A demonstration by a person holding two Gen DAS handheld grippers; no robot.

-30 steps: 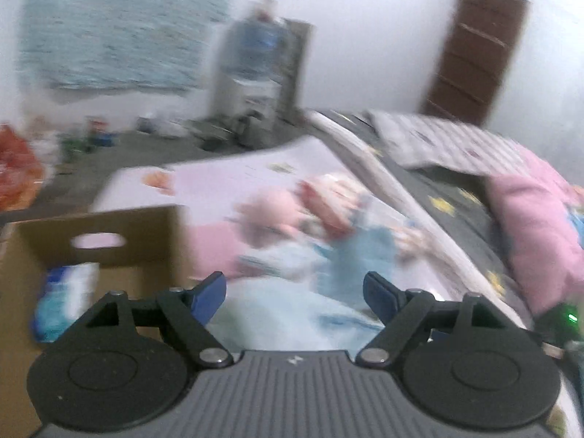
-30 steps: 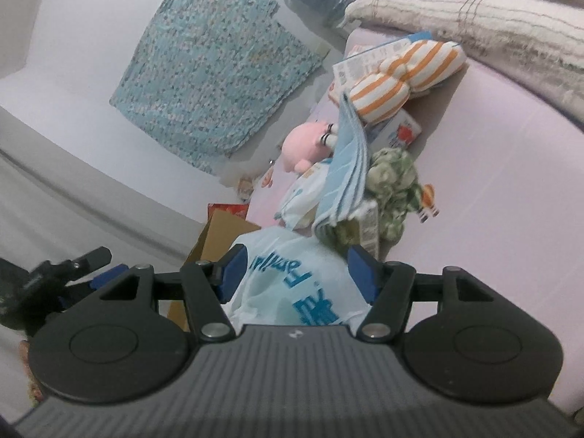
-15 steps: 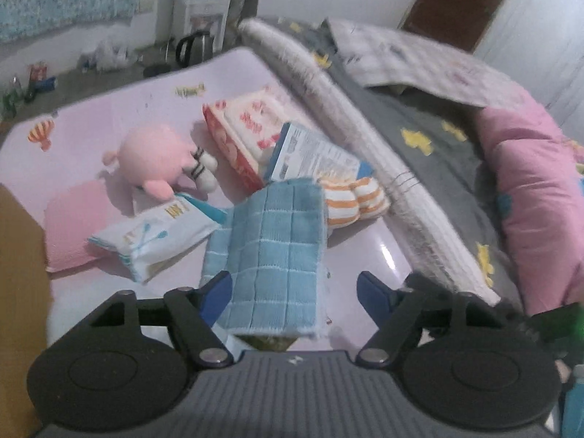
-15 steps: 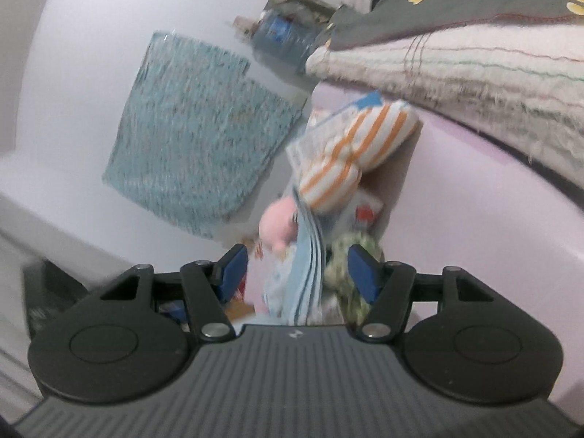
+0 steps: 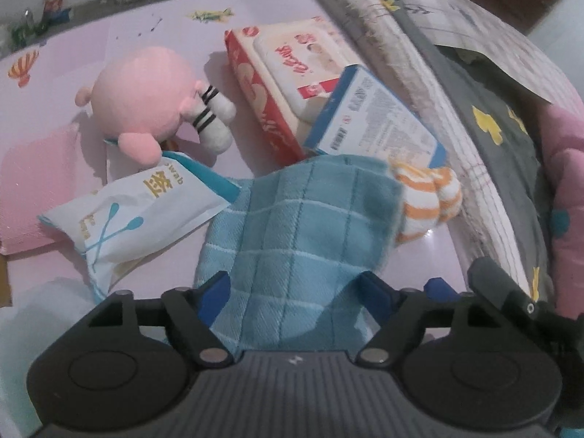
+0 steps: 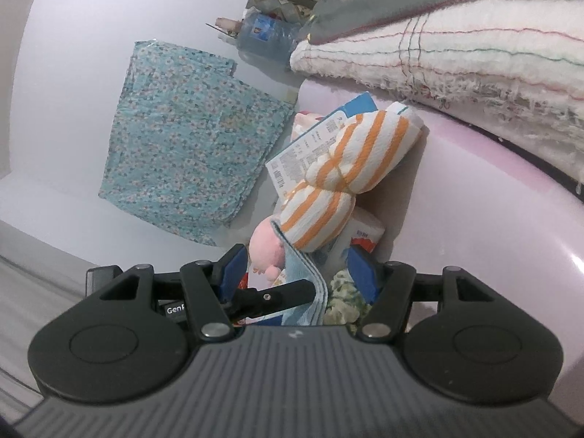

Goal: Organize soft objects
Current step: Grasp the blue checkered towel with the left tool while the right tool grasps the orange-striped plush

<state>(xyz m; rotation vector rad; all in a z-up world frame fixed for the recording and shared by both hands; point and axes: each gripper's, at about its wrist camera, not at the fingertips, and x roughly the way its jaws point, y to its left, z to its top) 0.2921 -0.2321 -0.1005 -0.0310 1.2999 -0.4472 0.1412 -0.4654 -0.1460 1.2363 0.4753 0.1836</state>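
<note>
Low in the left wrist frame, the left gripper points steeply down at a blue quilted cloth, whose near end lies between the two blue fingertips; the jaws are opening and the pads do not look pressed into the fabric, so nothing is grasped. That cloth is draped over the middle of a pink mat, covering part of an orange-striped soft toy at the centre right. Left of centre lies a white pouch printed with cotton swabs, and above it a pink plush toy lying on the mat. Toward the upper middle sits a red and white wipes pack with a blue-edged box leaning on it. A fringed white blanket and a grey blanket with yellow shapes run down the right side. Across in the right wrist frame, which is rolled sideways, the right gripper hovers near level with its fingers half spread; the cloth's folded edge and a green patterned soft item sit between them, but whether the pads touch either I cannot tell. Part of the other gripper, a black bar, crosses the gap at lower centre. A teal patterned cloth hangs on the wall at left.
</note>
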